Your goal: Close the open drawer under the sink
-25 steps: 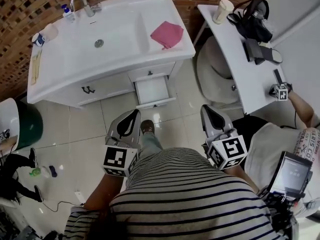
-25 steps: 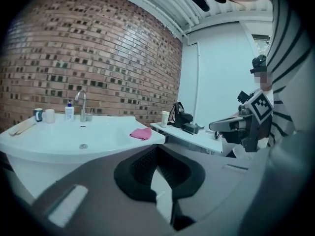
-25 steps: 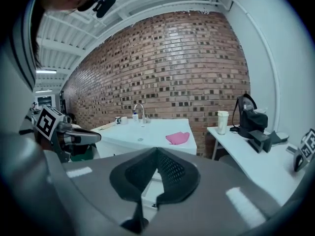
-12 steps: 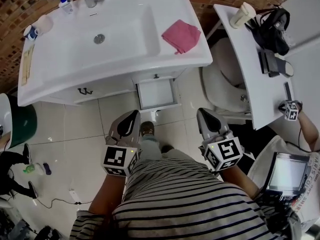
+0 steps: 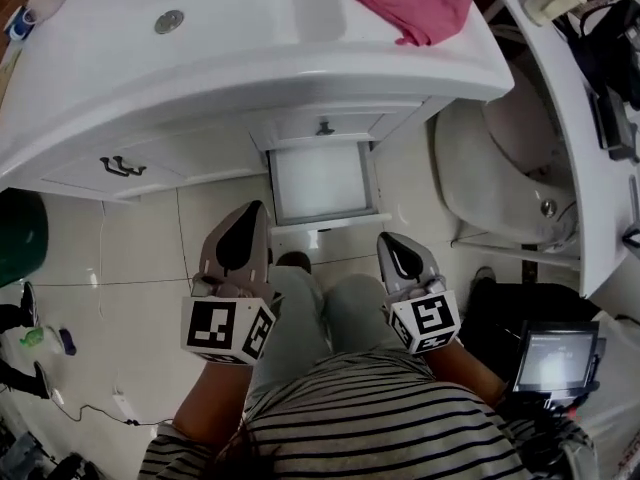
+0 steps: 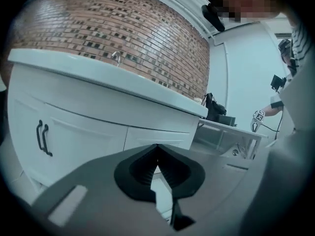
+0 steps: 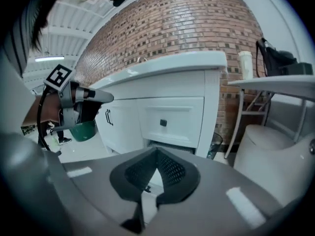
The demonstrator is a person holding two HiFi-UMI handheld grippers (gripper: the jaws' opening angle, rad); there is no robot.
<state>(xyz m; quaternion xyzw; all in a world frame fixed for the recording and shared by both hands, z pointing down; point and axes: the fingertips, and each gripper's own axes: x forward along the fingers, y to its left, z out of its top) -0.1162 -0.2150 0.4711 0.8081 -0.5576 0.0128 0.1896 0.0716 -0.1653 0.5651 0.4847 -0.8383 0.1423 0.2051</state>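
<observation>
The open drawer (image 5: 320, 180) sticks out of the white vanity under the sink (image 5: 230, 43), below a small shut drawer with a dark knob (image 5: 324, 128). Its front panel (image 5: 328, 225) faces me. My left gripper (image 5: 247, 211) is shut and empty, just left of that front panel and short of it. My right gripper (image 5: 388, 240) is shut and empty too, at the panel's right corner. In the right gripper view the knobbed drawer (image 7: 170, 121) shows above the shut jaws of the right gripper (image 7: 156, 152). The left gripper (image 6: 157, 149) points at the vanity's front.
A pink cloth (image 5: 412, 3) lies on the sink's right ledge. A white toilet (image 5: 500, 168) stands right of the vanity, beside a white side table (image 5: 560, 118). A green bin (image 5: 15, 238) sits at the left. The cabinet door has dark handles (image 5: 120, 166).
The view has closed in on the vanity; the drawer now looks larger and nearer. Both grippers sit closer to the drawer's front, still shut.
</observation>
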